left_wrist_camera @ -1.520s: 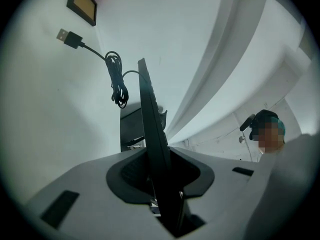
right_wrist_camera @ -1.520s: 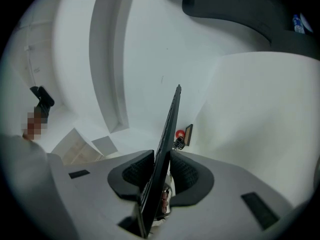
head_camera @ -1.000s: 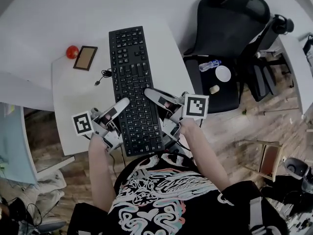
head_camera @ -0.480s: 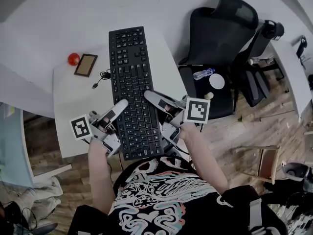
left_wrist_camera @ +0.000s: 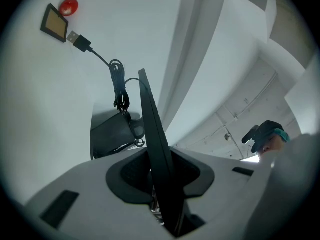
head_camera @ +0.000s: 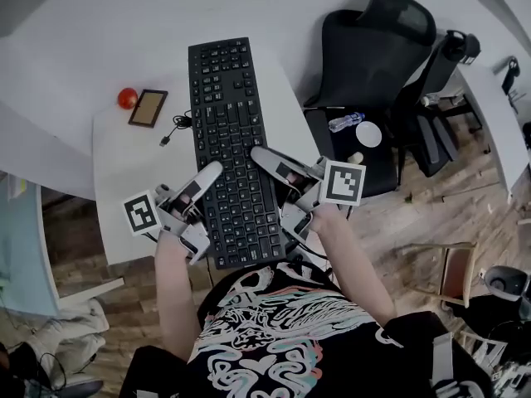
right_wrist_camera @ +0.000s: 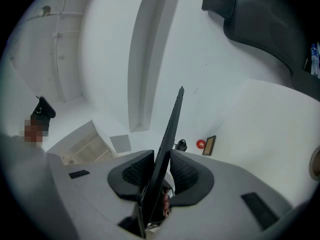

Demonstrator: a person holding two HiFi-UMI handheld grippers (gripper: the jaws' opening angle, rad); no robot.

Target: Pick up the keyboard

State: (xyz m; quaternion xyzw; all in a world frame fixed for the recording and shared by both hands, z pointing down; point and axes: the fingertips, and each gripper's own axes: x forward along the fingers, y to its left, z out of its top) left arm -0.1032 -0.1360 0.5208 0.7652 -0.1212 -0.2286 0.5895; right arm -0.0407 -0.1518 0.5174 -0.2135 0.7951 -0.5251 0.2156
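Observation:
The black keyboard [head_camera: 226, 131] lies lengthwise over the small white table [head_camera: 124, 172], its near end past the table's front edge. My left gripper [head_camera: 205, 182] is shut on its left long edge and my right gripper [head_camera: 264, 161] is shut on its right long edge. In the left gripper view the keyboard [left_wrist_camera: 151, 134] shows edge-on between the pads of that gripper [left_wrist_camera: 156, 171], and its cable [left_wrist_camera: 120, 89] trails to a USB plug [left_wrist_camera: 79, 40] on the table. In the right gripper view the keyboard [right_wrist_camera: 171, 126] is clamped the same way in that gripper [right_wrist_camera: 159, 173], its far tip showing against the wall.
A red ball [head_camera: 127, 98] and a small brown-faced frame [head_camera: 148, 108] lie at the table's far left. A black office chair [head_camera: 377, 65] stands to the right, with a water bottle [head_camera: 345, 123] and a white cup [head_camera: 369, 134] on its seat. White walls rise behind the table.
Both grippers keep their grip on the keyboard and stay almost in place. The keyboard's far end sits slightly higher in the head view, which has also shifted a little.

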